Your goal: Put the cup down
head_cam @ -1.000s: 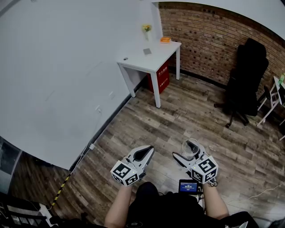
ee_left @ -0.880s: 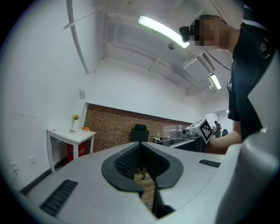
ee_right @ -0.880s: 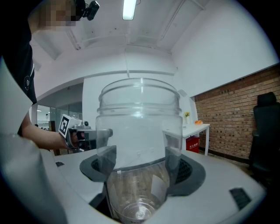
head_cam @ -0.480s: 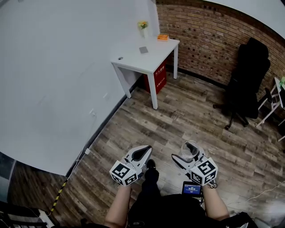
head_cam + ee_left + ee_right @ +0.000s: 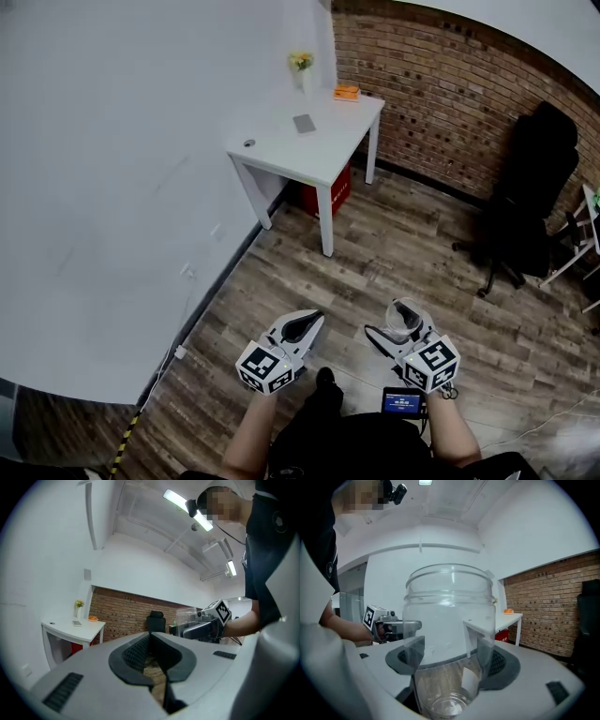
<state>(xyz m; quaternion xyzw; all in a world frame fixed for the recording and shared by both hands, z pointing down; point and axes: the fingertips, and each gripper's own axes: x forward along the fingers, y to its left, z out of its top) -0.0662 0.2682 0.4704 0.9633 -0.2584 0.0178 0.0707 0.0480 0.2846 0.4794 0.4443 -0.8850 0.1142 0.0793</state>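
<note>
Cup: a clear cup [image 5: 450, 620], mouth up, clamped in the right gripper [image 5: 392, 321] and carried in the air over the wood floor [image 5: 394, 234]. It rests on nothing, so it is not put down.
Right tongs: closed on the cup's lower wall, one pad on each side. Holding it low probably keeps it upright and leaves the rim free (nothing seems to be inside).
Left tongs: the left gripper [image 5: 151, 641] has its jaws together with nothing between them. It rides beside the right one at about the same height, and I judge it to be spare.
Table: a white table [image 5: 323, 155] stands against the wall by the brick corner, well apart from both grippers. On it are a small vase [image 5: 300, 64], an orange thing [image 5: 347, 92] and a grey pad [image 5: 304, 123], and the near part of the top is bare.
Likely spot: that bare part looks the natural place for the cup, though the pictures do not settle it.
Risk: the wall is smooth and thin, so squeezing harder could flex it and a looser hold could let it slide.
</note>
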